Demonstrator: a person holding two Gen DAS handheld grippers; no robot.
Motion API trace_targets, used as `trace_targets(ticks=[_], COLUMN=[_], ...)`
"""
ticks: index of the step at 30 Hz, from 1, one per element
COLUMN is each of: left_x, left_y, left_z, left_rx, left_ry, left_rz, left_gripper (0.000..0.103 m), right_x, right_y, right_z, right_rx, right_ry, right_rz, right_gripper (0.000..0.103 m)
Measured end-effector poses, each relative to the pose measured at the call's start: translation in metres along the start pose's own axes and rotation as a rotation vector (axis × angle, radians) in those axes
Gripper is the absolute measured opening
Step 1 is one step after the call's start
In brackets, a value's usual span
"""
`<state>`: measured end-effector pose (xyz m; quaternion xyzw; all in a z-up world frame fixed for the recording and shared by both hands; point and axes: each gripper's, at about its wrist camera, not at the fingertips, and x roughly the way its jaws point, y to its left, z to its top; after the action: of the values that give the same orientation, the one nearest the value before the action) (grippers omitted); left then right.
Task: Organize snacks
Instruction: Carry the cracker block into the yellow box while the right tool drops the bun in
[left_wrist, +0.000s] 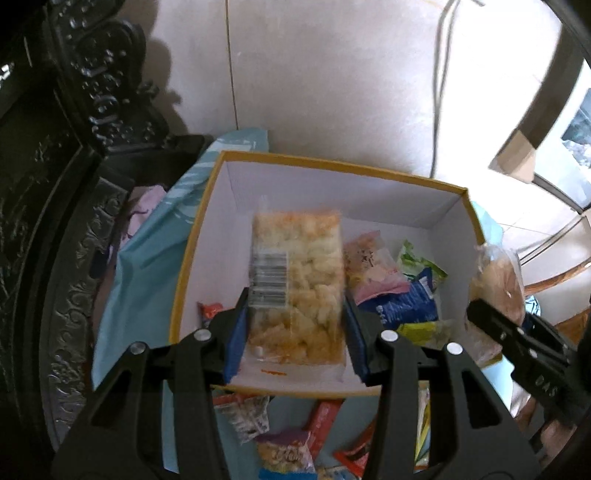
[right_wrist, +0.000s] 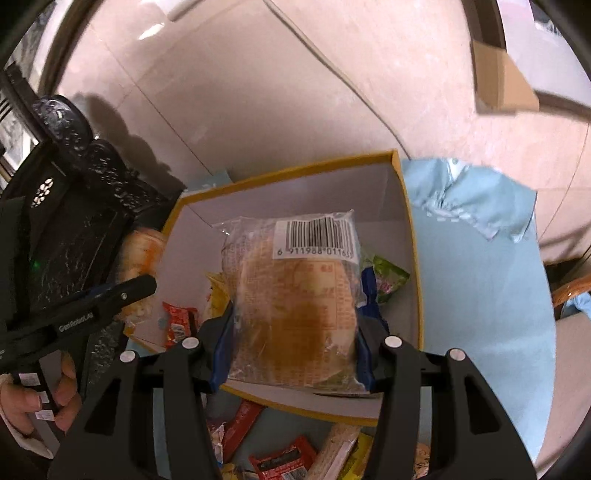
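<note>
Holding a clear pack of puffed rice snacks (left_wrist: 295, 284) over the yellow-rimmed box (left_wrist: 334, 164), I have my left gripper (left_wrist: 295, 325) pinching it from both sides, blue pads pressed against the wrapper. My right gripper (right_wrist: 291, 339) is clamped the same way on a wrapped bun (right_wrist: 295, 310), barcode end up, also above the box's open mouth. Neither pack has touched the box floor yet, as far as I can judge.

Inside the box, several snacks already lie toward its right side: a pink-and-white packet (left_wrist: 369, 266), a blue pouch (left_wrist: 402, 299), a green one (left_wrist: 417, 262), and a small red bar (left_wrist: 210, 310) near its left wall. So I'd call the sorting well started but unfinished.

Just in front of the box's near wall, loose packets (right_wrist: 277, 443) are scattered on the light blue cloth (right_wrist: 480, 295), waiting their turn. A dark carved cabinet (left_wrist: 55, 184) stands left of the box.
</note>
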<state>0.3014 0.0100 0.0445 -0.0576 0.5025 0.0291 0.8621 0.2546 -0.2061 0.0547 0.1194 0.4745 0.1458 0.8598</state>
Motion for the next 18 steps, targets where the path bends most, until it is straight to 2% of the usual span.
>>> trace_targets(ticks=[1,2,3,6,13,15,16,18], left_x=[0.003,0.006,0.008,0.003,-0.019,-0.026,-0.029,-0.032], left_y=[0.000,0.000,0.000,0.001,0.024,0.029,0.032,0.035], left_z=[0.000,0.000,-0.001,-0.008,-0.038,-0.053,-0.064,-0.082], left_rx=[-0.005,-0.008,-0.006,0.014,-0.034,-0.046,-0.052,-0.059], left_ry=[0.004,0.005,0.004,-0.010,0.005,0.010,0.016,0.033], left_rz=[0.005,0.013,0.024,0.049,0.050,0.058,0.059,0.056], left_gripper=[0.061,0.076,0.082,0.087,0.090,0.091,0.091,0.091], right_x=[0.004,0.008,0.010,0.007,-0.019,-0.027,-0.035,-0.046], right_y=[-0.001,-0.003,-0.005,-0.015,-0.026,-0.025,-0.023,-0.020], right_z=[-0.001,-0.003,-0.004,-0.010,-0.034,-0.047,-0.055,-0.068], right_rx=[0.008,0.024,0.039,0.099,0.147,0.139,0.115,0.078], right_ry=[0.009,0.021,0.024,0.003,-0.011,-0.002,-0.026,-0.030], right_rz=[-0.005,-0.013,-0.017,-0.014,-0.006,0.000,-0.002,-0.038], right_gripper=[0.055,0.057,0.059,0.069,0.071,0.071,0.072,0.076])
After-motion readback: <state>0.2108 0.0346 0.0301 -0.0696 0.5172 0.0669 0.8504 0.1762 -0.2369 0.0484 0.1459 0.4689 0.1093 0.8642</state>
